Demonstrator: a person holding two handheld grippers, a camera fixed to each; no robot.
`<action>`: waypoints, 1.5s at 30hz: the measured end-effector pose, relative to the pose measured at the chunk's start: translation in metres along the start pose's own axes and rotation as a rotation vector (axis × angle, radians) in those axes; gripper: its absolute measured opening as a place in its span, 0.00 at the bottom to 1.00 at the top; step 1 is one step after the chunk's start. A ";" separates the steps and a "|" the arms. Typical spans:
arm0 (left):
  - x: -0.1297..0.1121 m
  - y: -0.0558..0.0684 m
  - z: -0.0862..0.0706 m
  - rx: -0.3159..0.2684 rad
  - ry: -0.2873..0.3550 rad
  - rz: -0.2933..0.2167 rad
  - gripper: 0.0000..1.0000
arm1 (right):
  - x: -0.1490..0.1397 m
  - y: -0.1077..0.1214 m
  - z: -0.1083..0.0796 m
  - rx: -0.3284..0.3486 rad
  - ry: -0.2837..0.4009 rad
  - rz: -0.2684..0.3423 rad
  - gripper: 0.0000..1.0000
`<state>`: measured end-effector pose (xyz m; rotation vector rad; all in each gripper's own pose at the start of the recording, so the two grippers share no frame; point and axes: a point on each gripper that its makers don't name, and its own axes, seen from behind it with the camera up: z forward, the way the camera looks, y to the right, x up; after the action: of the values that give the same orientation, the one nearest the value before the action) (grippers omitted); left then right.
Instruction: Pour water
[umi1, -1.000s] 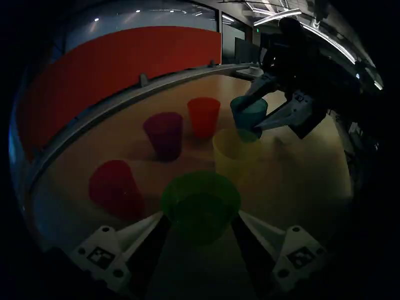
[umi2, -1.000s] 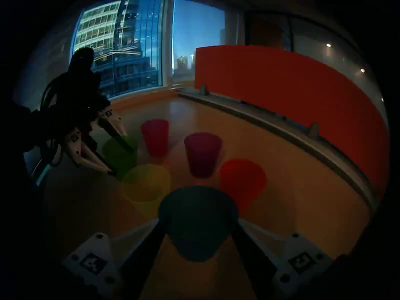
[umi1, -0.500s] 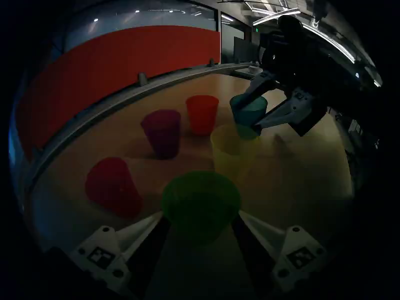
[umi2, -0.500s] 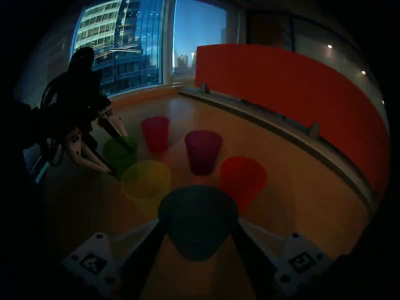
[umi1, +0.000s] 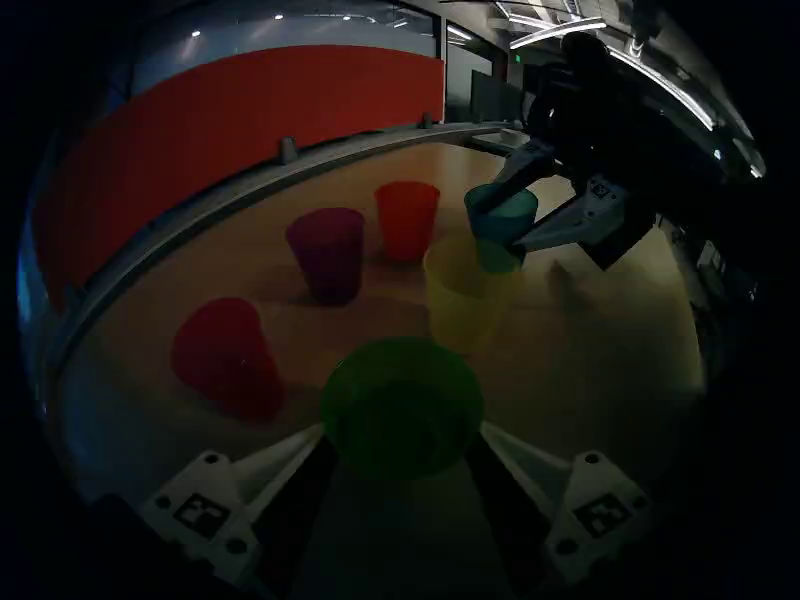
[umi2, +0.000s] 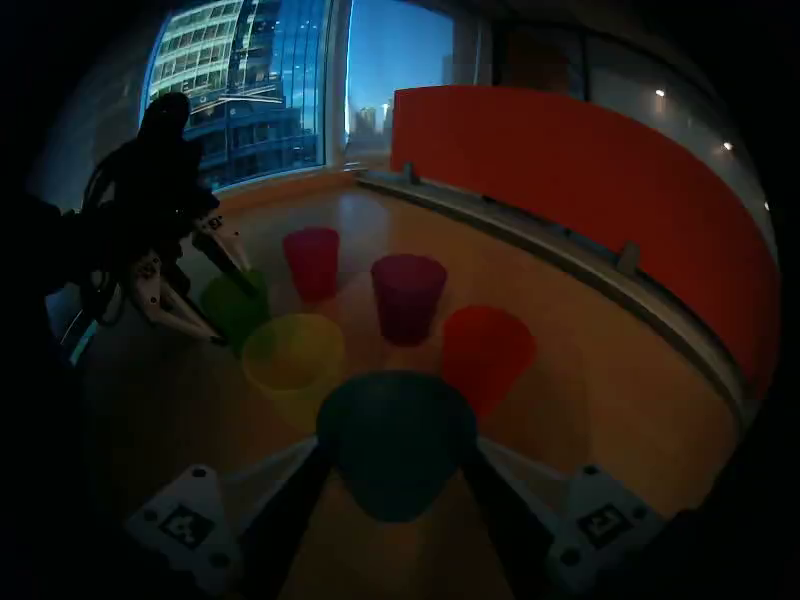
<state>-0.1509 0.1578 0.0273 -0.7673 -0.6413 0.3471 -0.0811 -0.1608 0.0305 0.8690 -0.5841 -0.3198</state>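
- Far left on the worktop stands a dark red cup, upright and well apart from the rest; behind it a long red partition runs along the far edge.
- Right of that and farther off, a purple cup stands upright; an orange-red cup stands near it, farther again, the two not touching.
- In the near middle the left hand-held gripper has a green cup clamped between its two fingers, one pressing each side; the jaws are spread just as wide as the cup, which is carried clear of the worktop with its mouth in plain sight.
- Just past the green cup and a little to the right, a yellow cup stands upright on the worktop.
- Far right, the right hand-held gripper holds a teal cup between both fingers, parted to the cup's width; the teal cup hangs just behind and above the yellow cup's far rim; whether the two touch I cannot tell.
- The room is dim; whether any cup has water in it I cannot tell.
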 end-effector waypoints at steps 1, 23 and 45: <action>0.000 0.000 0.000 0.000 0.000 0.001 0.88 | 0.000 0.000 0.000 0.000 0.000 0.000 0.93; -0.007 -0.002 -0.003 0.026 -0.022 0.015 0.92 | -0.003 -0.002 0.000 -0.003 0.002 0.006 0.95; -0.017 0.002 -0.018 0.053 -0.027 0.007 0.97 | -0.024 -0.004 0.001 -0.023 -0.017 0.006 0.98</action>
<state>-0.1526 0.1408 0.0097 -0.7153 -0.6524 0.3800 -0.1010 -0.1521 0.0189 0.8432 -0.5975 -0.3278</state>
